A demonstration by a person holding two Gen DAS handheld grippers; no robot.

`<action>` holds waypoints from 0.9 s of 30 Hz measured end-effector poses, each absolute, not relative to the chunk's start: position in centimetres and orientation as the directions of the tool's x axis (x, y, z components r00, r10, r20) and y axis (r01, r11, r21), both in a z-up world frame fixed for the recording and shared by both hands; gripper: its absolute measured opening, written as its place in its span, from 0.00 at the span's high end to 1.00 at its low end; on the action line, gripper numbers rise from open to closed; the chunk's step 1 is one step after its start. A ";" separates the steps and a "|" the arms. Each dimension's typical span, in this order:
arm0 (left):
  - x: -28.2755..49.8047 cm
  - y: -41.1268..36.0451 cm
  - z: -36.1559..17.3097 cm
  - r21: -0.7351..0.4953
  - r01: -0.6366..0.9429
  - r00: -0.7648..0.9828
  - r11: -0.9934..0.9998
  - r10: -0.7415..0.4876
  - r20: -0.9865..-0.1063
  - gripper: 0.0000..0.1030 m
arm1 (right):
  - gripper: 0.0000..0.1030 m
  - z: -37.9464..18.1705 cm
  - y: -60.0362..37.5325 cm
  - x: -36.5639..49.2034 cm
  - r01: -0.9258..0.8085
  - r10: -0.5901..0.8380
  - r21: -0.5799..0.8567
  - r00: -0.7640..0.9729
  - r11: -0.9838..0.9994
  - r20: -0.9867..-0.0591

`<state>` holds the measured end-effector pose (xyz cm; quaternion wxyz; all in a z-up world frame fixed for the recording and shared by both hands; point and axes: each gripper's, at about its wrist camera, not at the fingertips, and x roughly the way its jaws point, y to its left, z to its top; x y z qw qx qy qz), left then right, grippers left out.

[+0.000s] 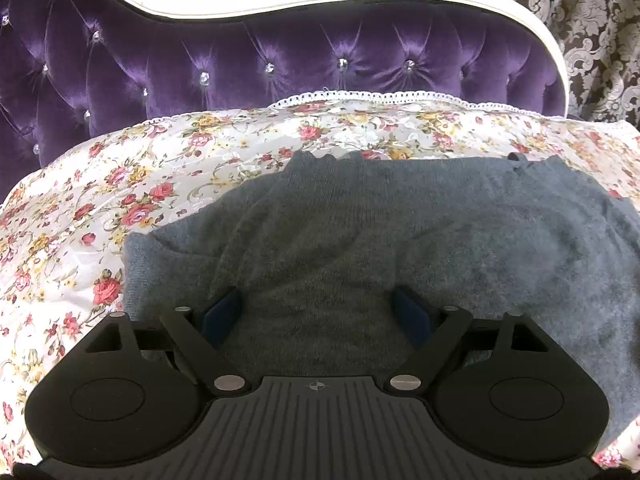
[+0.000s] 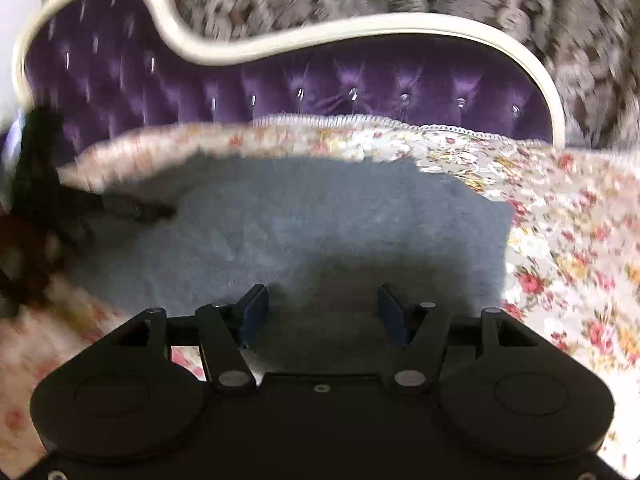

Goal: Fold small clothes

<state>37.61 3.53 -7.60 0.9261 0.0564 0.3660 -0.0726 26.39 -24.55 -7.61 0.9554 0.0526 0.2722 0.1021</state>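
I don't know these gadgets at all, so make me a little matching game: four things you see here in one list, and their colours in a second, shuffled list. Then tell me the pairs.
Things:
1. knitted garment
2. bedspread
3. tufted headboard
4. pads on the left gripper fingers

Colours:
A. purple, with a white frame
B. dark blue
C. grey-blue
D. white, with red and yellow flowers

Pairs: 1-C, 2-D, 3-A, 4-B.

The garment lies spread on the bedspread, and both the left gripper and the right gripper stand open above it.
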 end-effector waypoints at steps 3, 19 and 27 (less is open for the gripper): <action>37.6 3.5 -7.7 0.051 0.176 0.723 0.983 -0.094 -0.684 0.18 | 0.15 -6.9 -28.2 26.5 -0.094 0.211 0.259 0.854 0.961 -0.475; 37.8 3.5 -7.6 0.053 0.167 0.713 0.985 -0.084 -0.696 0.17 | 0.06 -10.8 -33.4 33.2 -0.133 0.498 0.621 0.735 0.772 -0.461; 38.7 3.5 -6.2 0.051 0.186 0.663 0.981 -0.087 -0.743 0.20 | 0.05 -10.9 -32.8 34.3 -0.138 0.501 0.603 0.714 0.786 -0.489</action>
